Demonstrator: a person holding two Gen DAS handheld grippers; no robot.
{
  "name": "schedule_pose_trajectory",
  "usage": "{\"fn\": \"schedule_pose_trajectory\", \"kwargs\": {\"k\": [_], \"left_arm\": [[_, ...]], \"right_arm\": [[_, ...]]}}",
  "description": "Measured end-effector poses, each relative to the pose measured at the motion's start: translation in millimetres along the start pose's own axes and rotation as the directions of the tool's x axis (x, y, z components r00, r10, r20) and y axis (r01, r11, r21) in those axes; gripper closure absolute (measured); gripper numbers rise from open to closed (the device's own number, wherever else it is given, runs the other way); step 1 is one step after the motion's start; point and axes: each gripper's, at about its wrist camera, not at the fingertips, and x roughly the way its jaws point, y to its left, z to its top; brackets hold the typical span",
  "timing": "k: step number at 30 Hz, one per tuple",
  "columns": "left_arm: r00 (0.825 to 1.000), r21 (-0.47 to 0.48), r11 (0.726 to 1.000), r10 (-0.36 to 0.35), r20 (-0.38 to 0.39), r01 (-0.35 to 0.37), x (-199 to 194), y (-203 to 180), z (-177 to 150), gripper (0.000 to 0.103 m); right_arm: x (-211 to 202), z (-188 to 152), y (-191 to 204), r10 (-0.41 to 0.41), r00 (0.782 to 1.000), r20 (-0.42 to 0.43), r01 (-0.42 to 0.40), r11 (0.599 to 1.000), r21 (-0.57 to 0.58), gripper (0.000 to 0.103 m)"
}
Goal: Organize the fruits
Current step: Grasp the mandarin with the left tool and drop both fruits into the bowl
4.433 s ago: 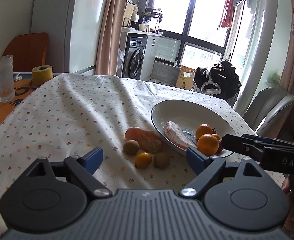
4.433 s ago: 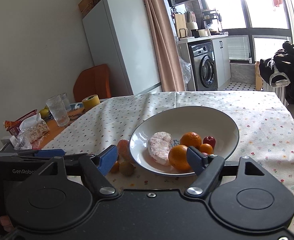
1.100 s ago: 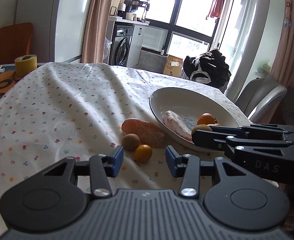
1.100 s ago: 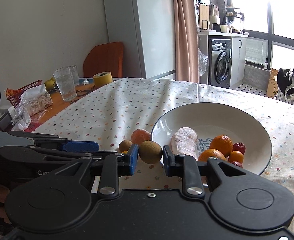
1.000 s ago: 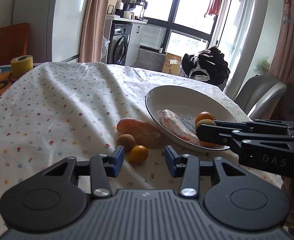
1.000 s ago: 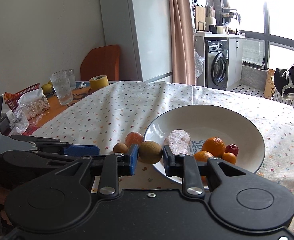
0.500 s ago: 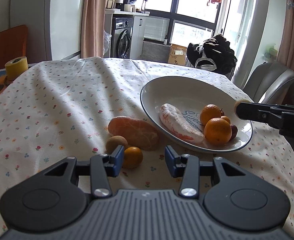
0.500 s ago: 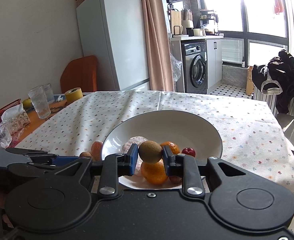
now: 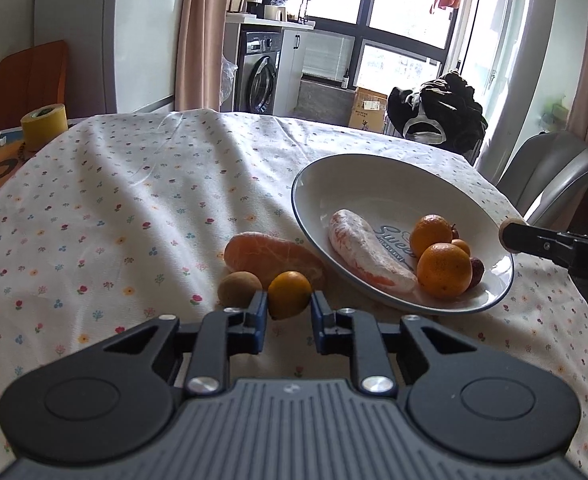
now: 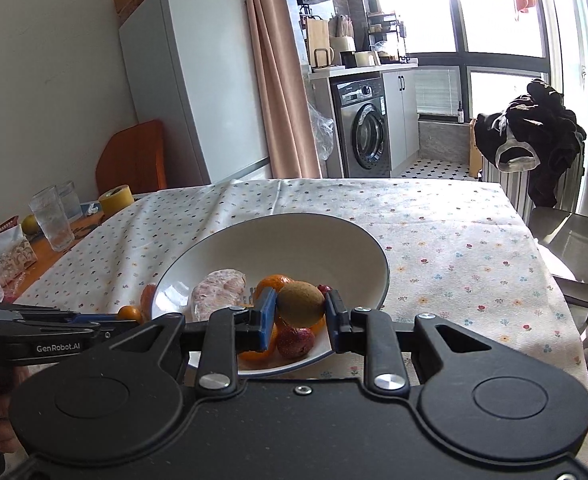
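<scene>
Fruit sorting partly done, two pieces gripped at once

A kiwi (image 10: pixel 300 304) is pinched in the right gripper (image 10: pixel 297 316) above the bowl (image 10: pixel 365 240), at whose 5 o'clock side oranges (image 9: pixel 438 264) are already gathered. A small orange (image 9: pixel 289 294) on the tablecloth (image 9: pixel 114 208) is closed upon by the left gripper (image 9: pixel 288 316); a second kiwi (image 9: pixel 238 287) and a peeled segment (image 9: pixel 270 256), at its 10 and 12 o'clock, remain outside.
</scene>
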Motion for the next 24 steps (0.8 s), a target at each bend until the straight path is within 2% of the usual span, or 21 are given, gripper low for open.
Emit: {"fn": "schedule_pose_trajectory", "kwargs": {"k": [6, 11, 24], "left_arm": [[0.999, 0.026, 1.000, -0.007, 0.044, 0.006, -12, -10, 14, 0.082], [0.998, 0.056, 0.998, -0.024, 0.065, 0.021, -14, -23, 23, 0.082], [0.993, 0.136, 0.987, -0.094, 0.071, 0.084, 4, -62, 43, 0.082]], "right_arm": [[4, 0, -14, -0.008, 1.000, 0.008, 0.008, 0.999, 0.038, 0.078], [2, -1, -18, 0.024, 0.999, 0.029, -0.026, 0.998, 0.048, 0.072], [-8, -7, -33, 0.028, 0.999, 0.026, -0.030, 0.996, 0.084, 0.068]]}}
